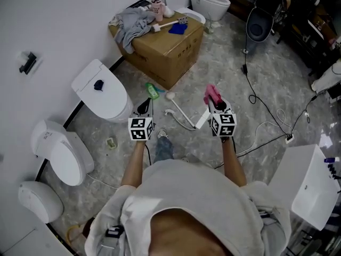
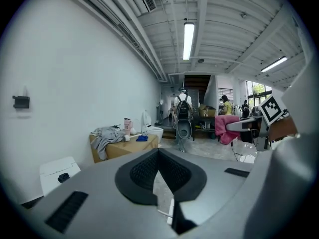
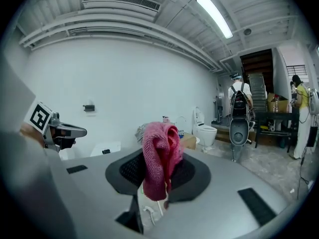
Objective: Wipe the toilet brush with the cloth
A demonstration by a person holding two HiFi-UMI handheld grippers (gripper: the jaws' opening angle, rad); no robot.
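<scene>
Progress stands at the preparation stage: the cloth [image 1: 210,92], a pink one, is clamped between the jaws of the right gripper [image 1: 214,102], and no wiping contact is made yet. The left gripper [image 1: 146,104] has its jaws together with nothing between them. The white long-handled item taken to be the toilet brush [image 1: 180,112] lies on the floor [image 1: 224,63] between and just ahead of both grippers, touched by neither. Remaining steps, as judged: take up the brush, most likely with the left gripper, then pass the cloth along it. Count: two grippers, one cloth, one brush on the floor, one green bottle [image 1: 153,91] near it, one cardboard box [image 1: 170,49] carrying one grey garment [image 1: 130,25] and a second white stick-like item [image 1: 166,24] of uncertain kind, and at least four white toilets [image 1: 101,92].
</scene>
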